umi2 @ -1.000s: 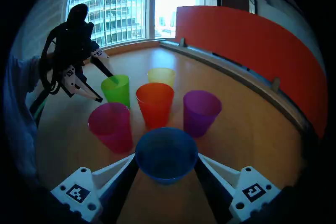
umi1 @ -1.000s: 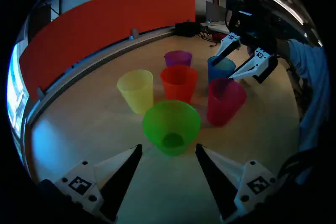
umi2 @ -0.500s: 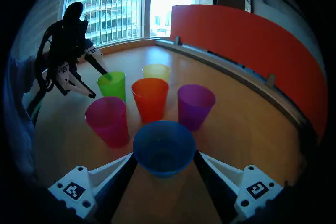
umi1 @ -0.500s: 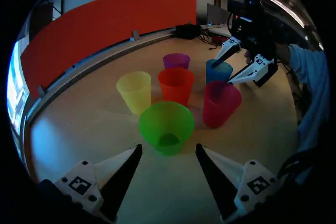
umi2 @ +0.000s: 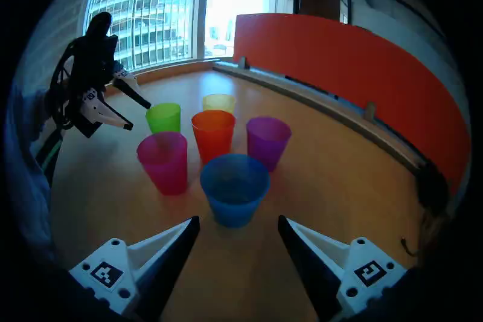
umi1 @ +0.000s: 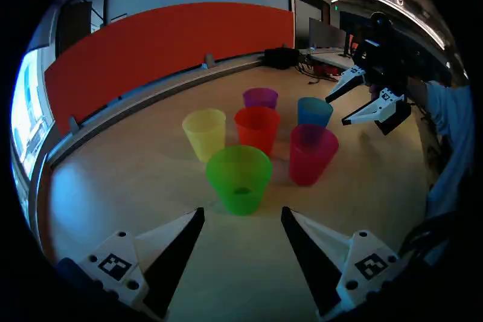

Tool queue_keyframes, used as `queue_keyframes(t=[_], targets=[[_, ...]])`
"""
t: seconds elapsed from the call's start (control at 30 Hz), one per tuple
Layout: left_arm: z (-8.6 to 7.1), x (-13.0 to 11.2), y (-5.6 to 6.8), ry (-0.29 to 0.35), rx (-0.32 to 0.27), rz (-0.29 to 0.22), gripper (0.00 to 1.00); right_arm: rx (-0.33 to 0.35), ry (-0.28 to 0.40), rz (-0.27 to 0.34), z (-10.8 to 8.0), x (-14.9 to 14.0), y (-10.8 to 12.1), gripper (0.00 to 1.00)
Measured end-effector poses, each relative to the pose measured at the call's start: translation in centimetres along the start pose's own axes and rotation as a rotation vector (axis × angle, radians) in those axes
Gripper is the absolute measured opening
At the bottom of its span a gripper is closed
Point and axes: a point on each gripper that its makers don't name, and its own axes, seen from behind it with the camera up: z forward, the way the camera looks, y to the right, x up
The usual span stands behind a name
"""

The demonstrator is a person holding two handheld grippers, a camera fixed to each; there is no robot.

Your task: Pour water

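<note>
Six coloured cups (umi1: 256, 128) clustered at mid-frame.
The left gripper (umi1: 241, 209) is held wide open and empty below the green cup (umi1: 239, 177); the right gripper (umi2: 237, 218) likewise, below the blue cup (umi2: 234, 189).

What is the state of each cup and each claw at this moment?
Green cup: upright, not held.
Yellow cup: upright.
Orange cup: upright.
Purple cup: upright.
Blue cup: upright, not held.
Pink cup: upright.
Left claw: open, holding nothing.
Right claw: open, holding nothing.
</note>
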Motion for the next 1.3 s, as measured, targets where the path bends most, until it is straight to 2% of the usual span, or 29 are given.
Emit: queue_keyframes(t=[0.3,0.5,0.6,0.8,1.1,1.3], targets=[[-2.0,-0.3,0.6,0.026,0.041,0.007,0.94,-0.046,0.026,0.022,-2.7,-0.5,-0.3,1.00],[-2.7,-0.1,0.7,0.050,0.072,-0.011,0.94,-0.089,0.067,0.054,-4.0,0.1,0.0,1.00],[-2.9,0.0,0.3,0.071,0.101,-0.025,0.94,-0.125,0.102,0.069,-4.7,0.8,0.5,1.00],[-3.5,0.9,-1.2,0.136,0.197,-0.042,0.95,-0.222,0.192,0.121,-6.1,2.6,1.9,1.00],[-5.1,2.6,-3.4,0.267,0.309,-0.127,0.94,-0.378,0.336,0.205,-8.3,5.0,4.8,1.00],[-6.1,3.2,-4.6,0.331,0.398,-0.147,0.94,-0.487,0.428,0.246,-10.1,6.1,6.7,1.00]])
